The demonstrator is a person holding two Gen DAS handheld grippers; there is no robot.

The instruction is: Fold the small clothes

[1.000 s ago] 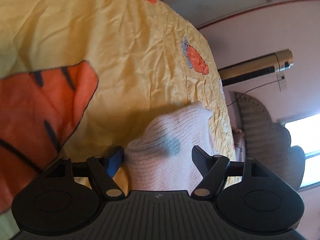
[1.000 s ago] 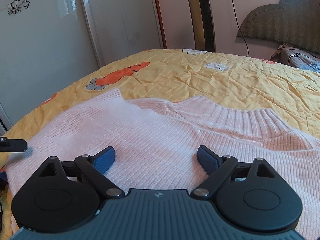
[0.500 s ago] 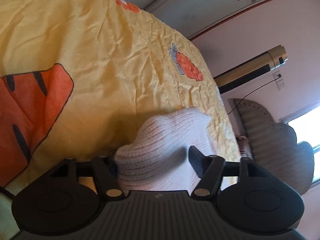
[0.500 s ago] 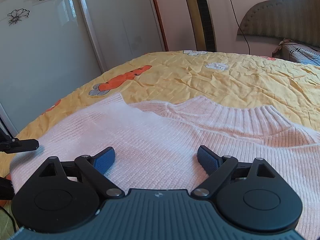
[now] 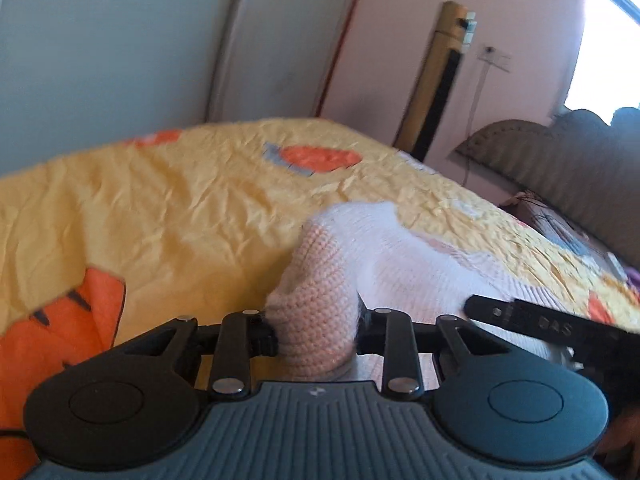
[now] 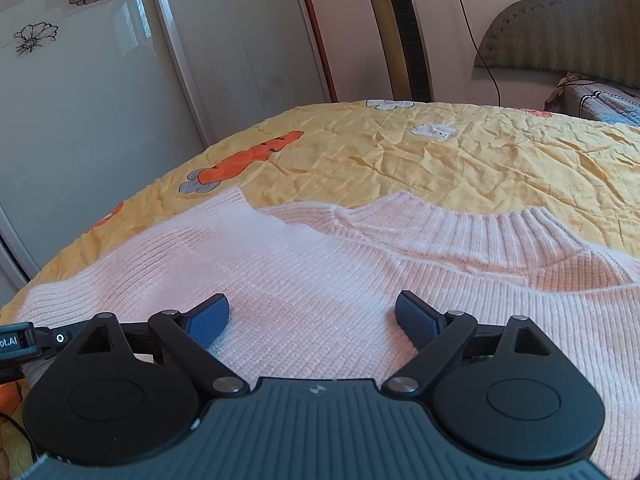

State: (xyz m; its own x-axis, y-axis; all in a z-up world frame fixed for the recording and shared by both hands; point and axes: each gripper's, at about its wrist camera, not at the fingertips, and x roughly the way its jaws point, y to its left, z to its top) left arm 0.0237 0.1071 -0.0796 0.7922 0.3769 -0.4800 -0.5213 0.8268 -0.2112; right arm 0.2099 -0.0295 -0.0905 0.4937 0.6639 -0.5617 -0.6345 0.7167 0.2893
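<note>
A pale pink knitted sweater (image 6: 360, 272) lies spread on the yellow bedspread (image 6: 480, 160), its ribbed collar toward the far side. In the left wrist view my left gripper (image 5: 316, 336) is shut on a bunched edge of the sweater (image 5: 320, 300), lifting it off the bed. My right gripper (image 6: 312, 316) is open, its blue pads (image 6: 212, 316) hovering just over the middle of the sweater, holding nothing. A black part of the right gripper (image 5: 552, 326) shows at the right of the left wrist view.
The bedspread (image 5: 160, 208) has orange carrot prints (image 6: 248, 156). Sliding wardrobe doors (image 6: 120, 80) stand at the left, a gold tower fan (image 6: 404, 32) at the back wall, and a padded headboard (image 6: 560, 28) at the right.
My left gripper has closed on the sweater's edge and swung up and round, so its view now faces across the bed. My right gripper has stayed open and crept slightly forward.
</note>
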